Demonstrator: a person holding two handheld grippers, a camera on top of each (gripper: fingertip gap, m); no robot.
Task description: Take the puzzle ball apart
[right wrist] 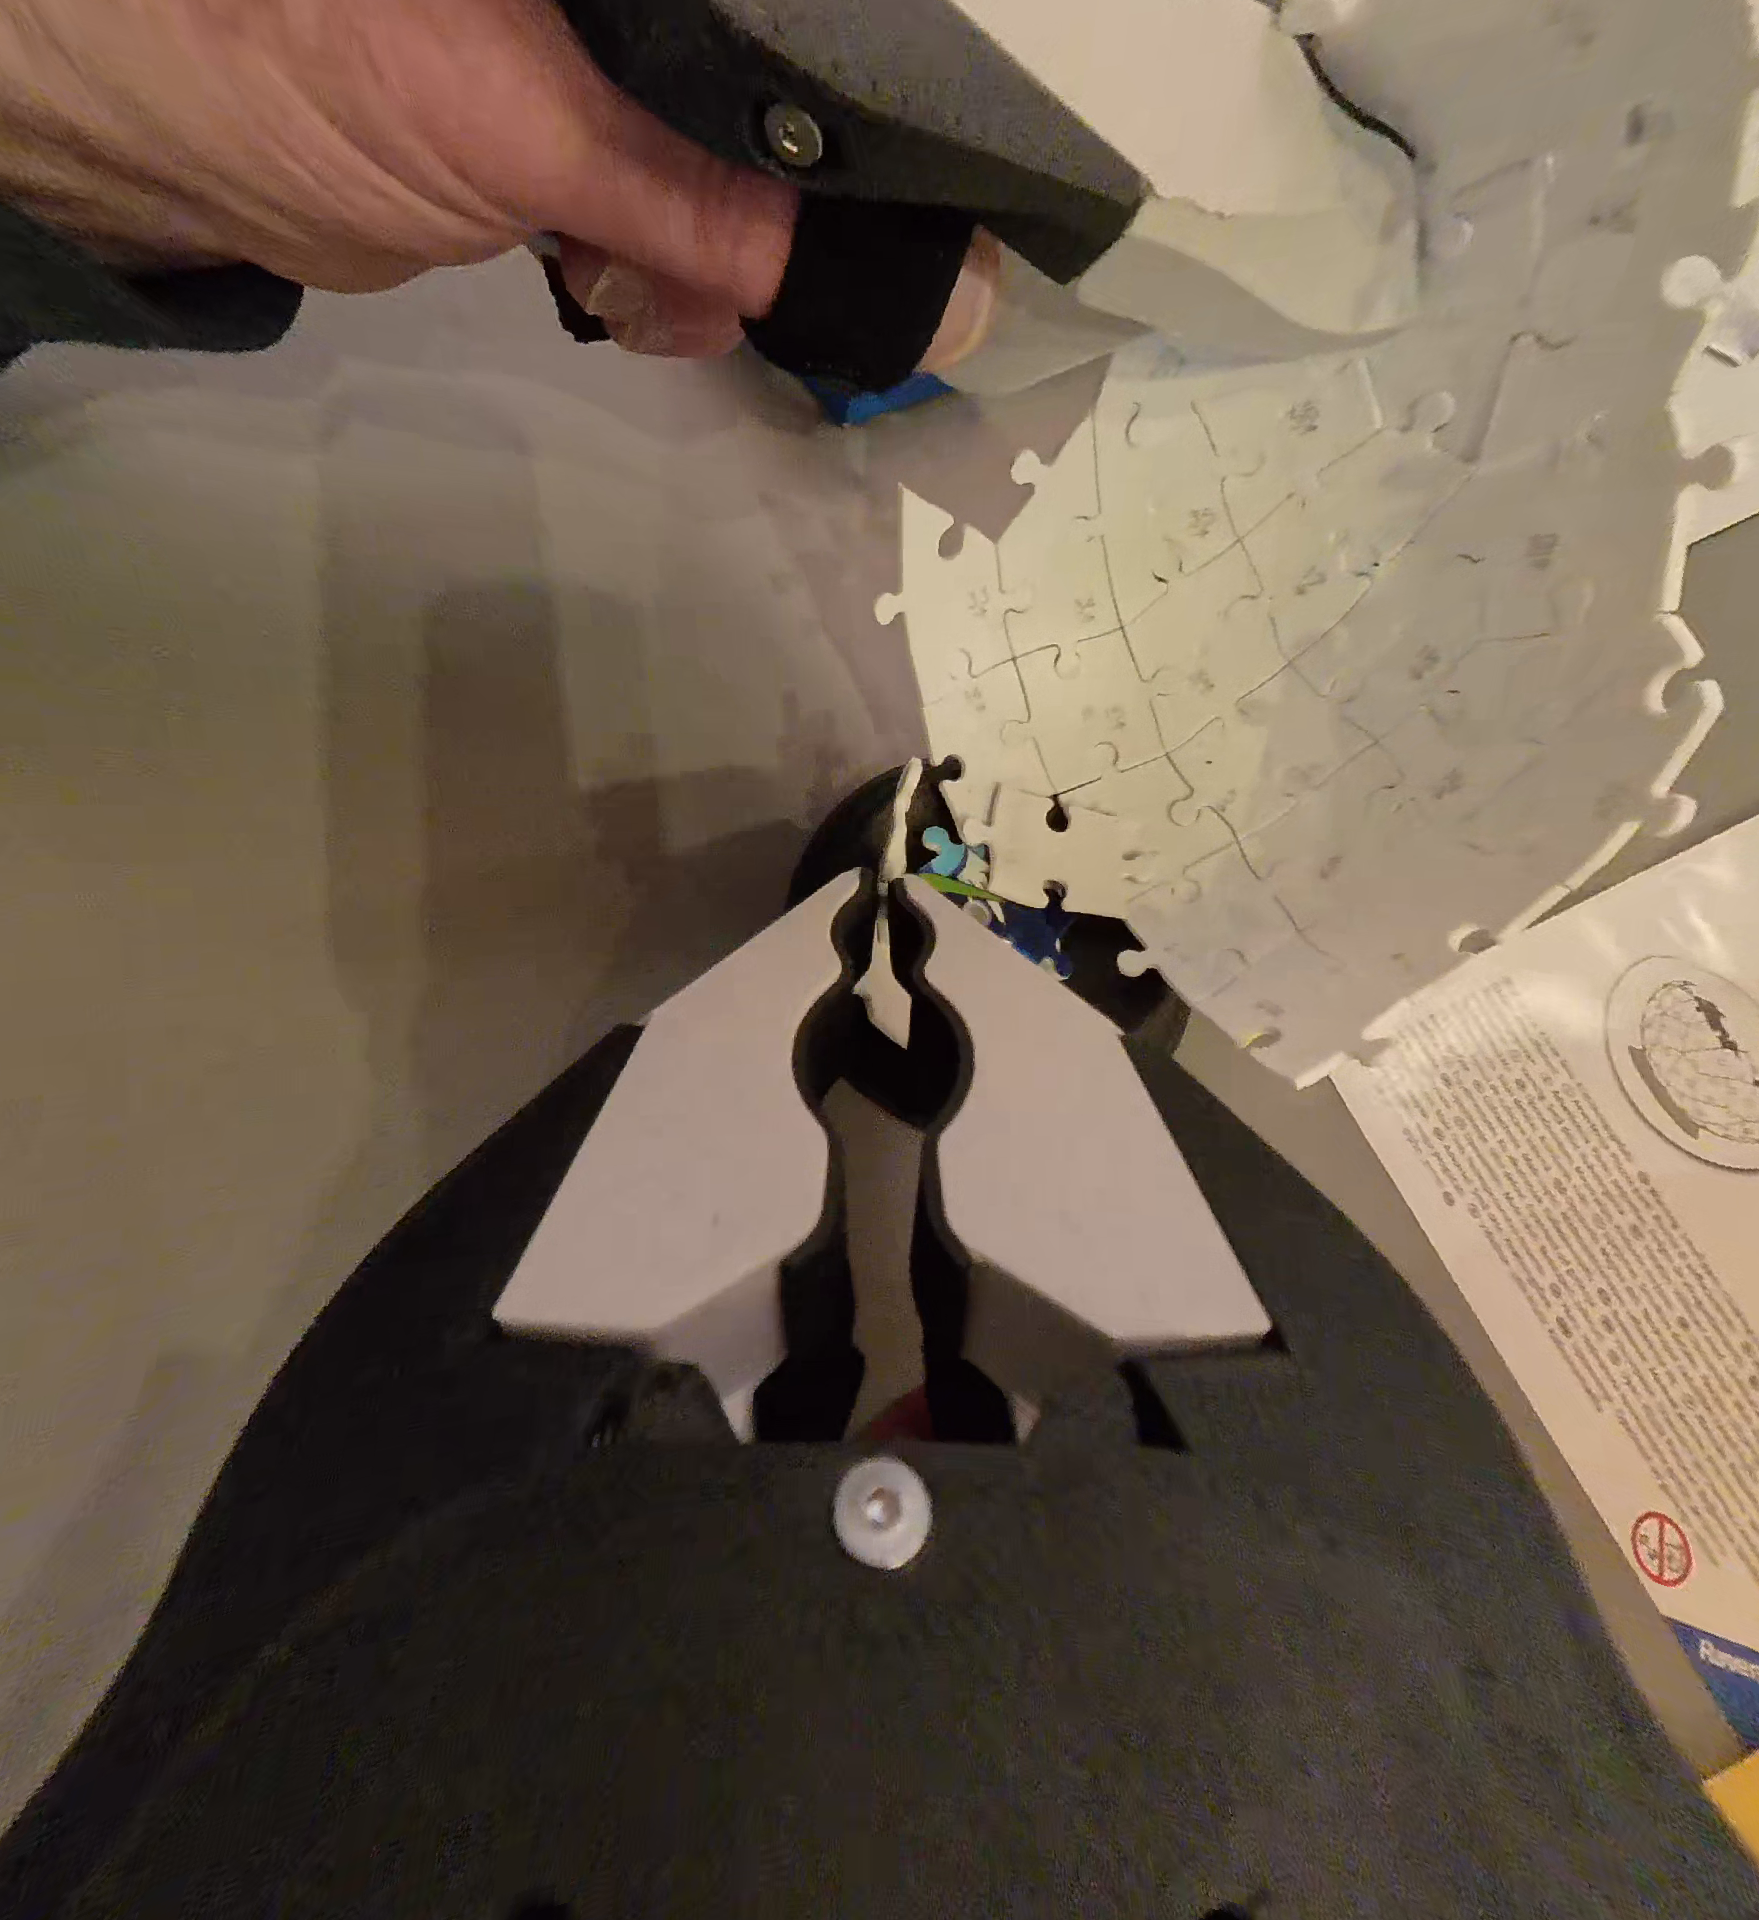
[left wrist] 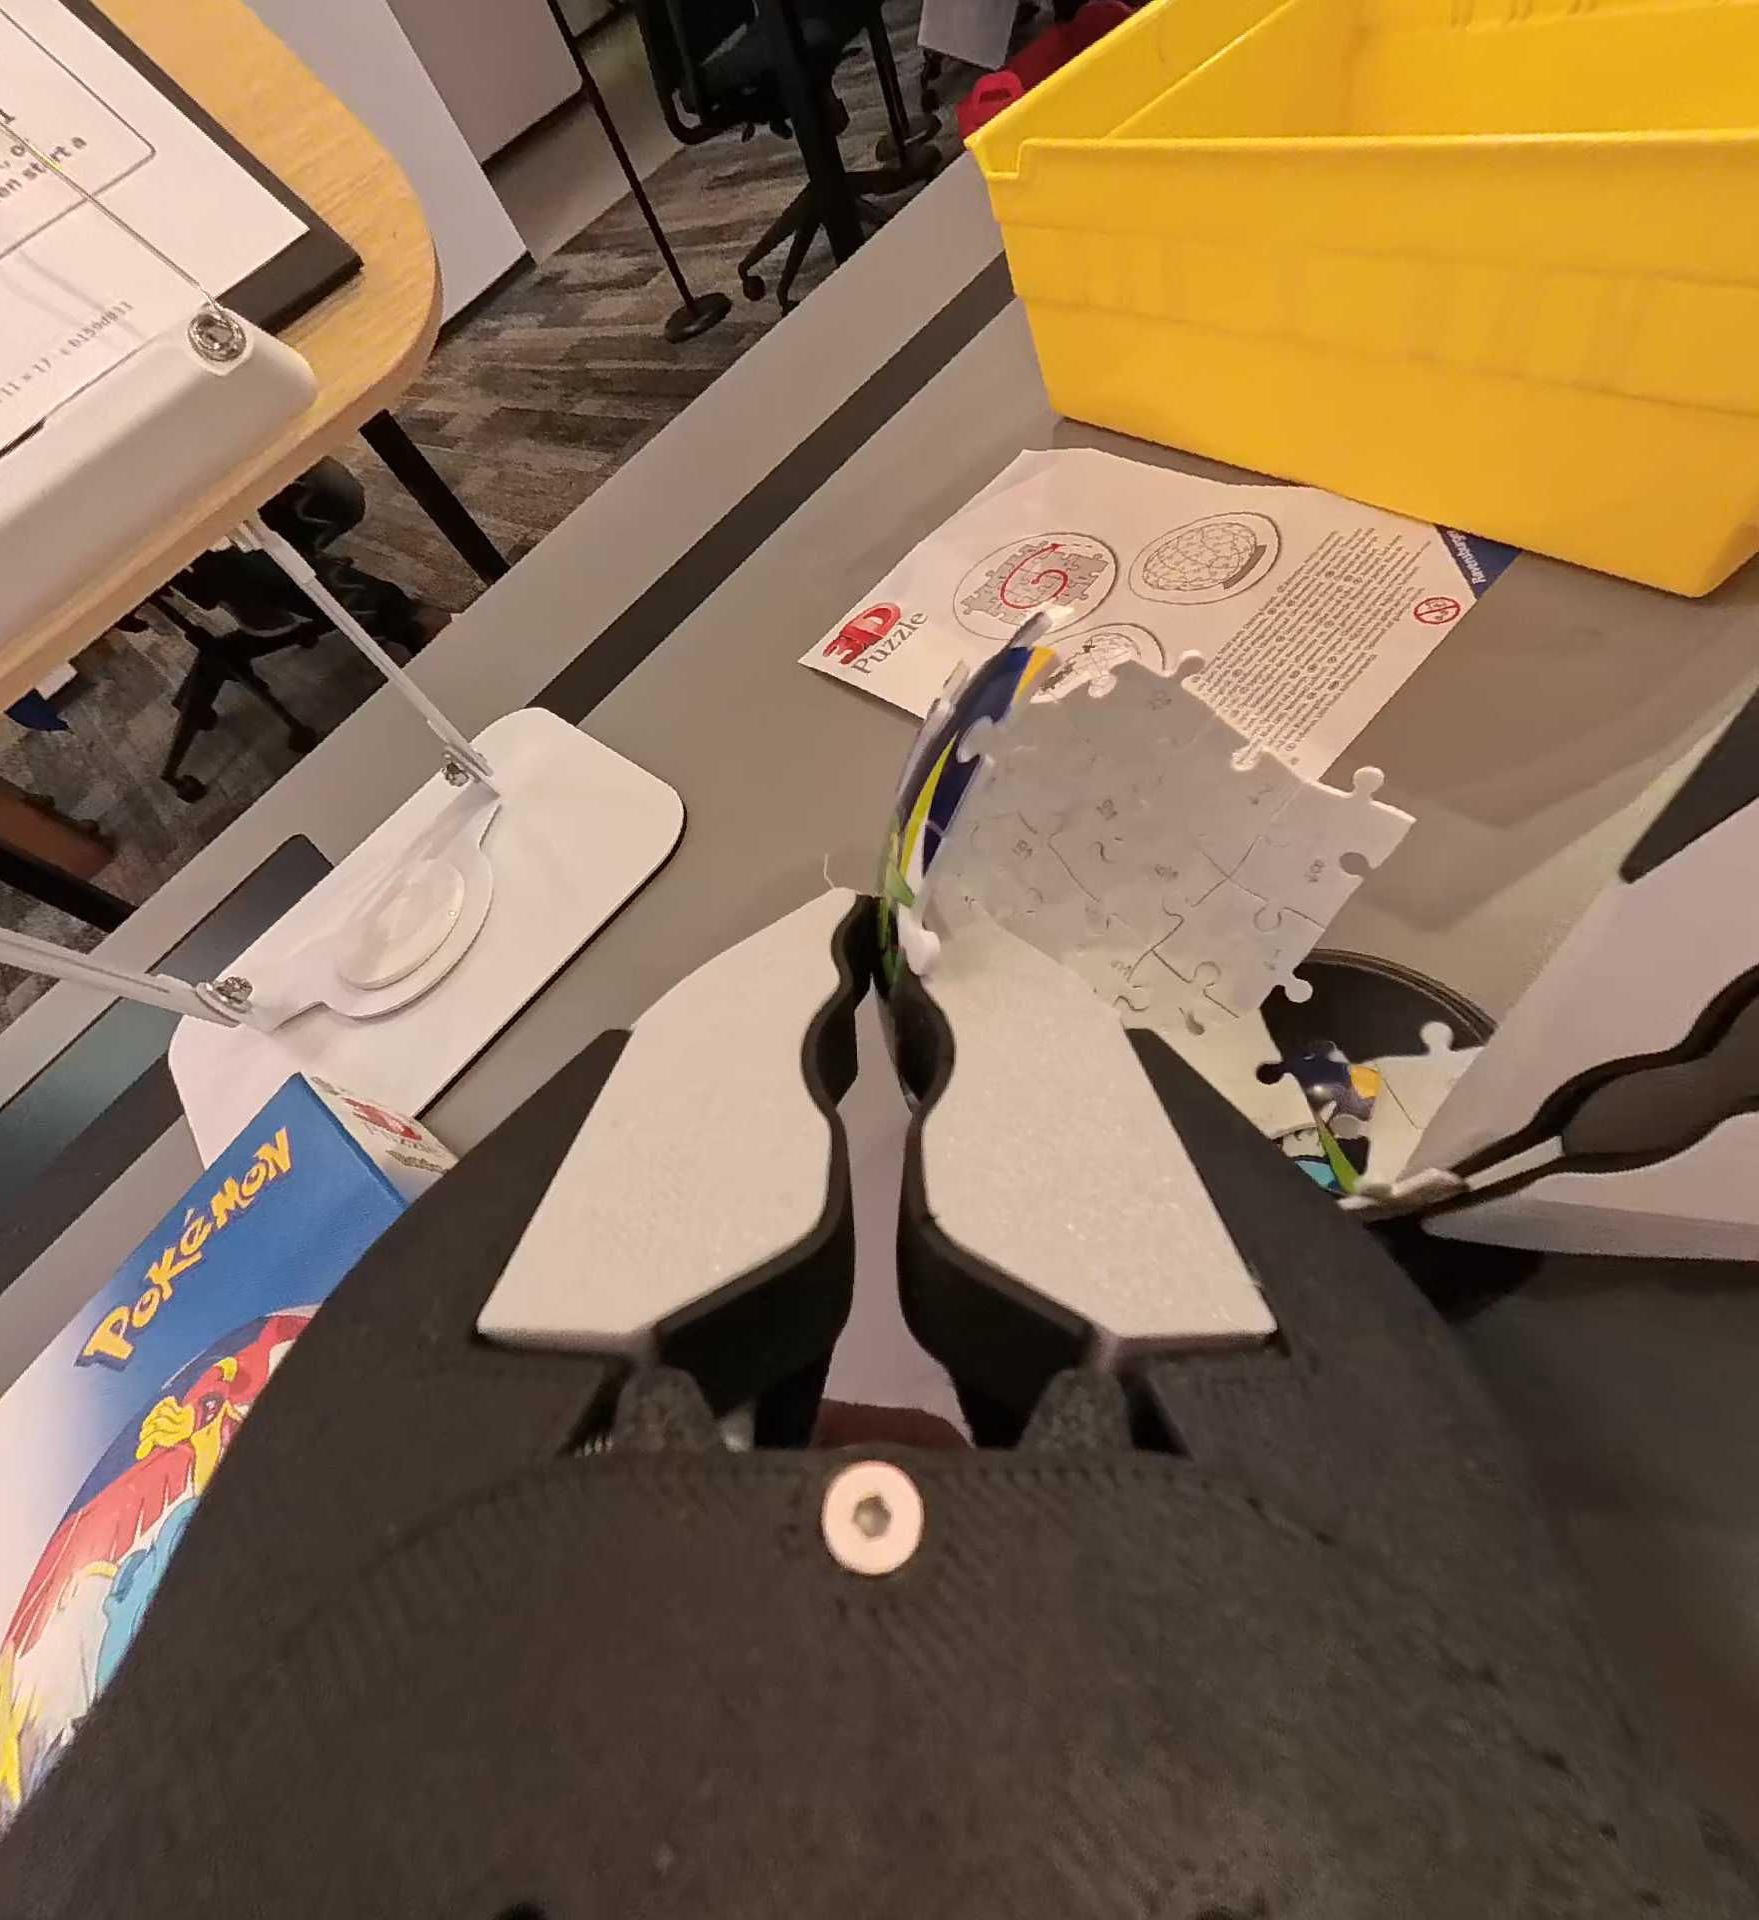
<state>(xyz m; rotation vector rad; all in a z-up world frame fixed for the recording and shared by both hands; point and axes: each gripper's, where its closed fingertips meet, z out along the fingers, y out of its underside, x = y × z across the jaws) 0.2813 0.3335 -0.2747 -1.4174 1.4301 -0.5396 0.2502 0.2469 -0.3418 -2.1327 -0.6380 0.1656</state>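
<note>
My left gripper (left wrist: 870,914) is shut on a large curved section of the puzzle ball (left wrist: 1145,831). The section's white inner side faces right and its printed side shows at the left edge. My right gripper (right wrist: 890,894) is shut on a small cluster of puzzle pieces (right wrist: 901,821), seen edge-on, with blue print behind it. In the left wrist view the right gripper (left wrist: 1405,1184) holds that cluster (left wrist: 1353,1091) just below the big section, with a narrow gap between them. In the right wrist view the big section (right wrist: 1322,623) fills the upper right, with the left gripper (right wrist: 1374,114) above it.
A black round stand (left wrist: 1394,987) sits under the pieces. Stacked yellow bins (left wrist: 1426,260) stand at the back right, with a printed instruction sheet (left wrist: 1218,603) in front of them. A blue puzzle box (left wrist: 179,1299) and a white stand base (left wrist: 501,862) lie to the left. A hand (right wrist: 335,135) holds the left gripper. Some 11 cm of space lies between my two pairs of fingers.
</note>
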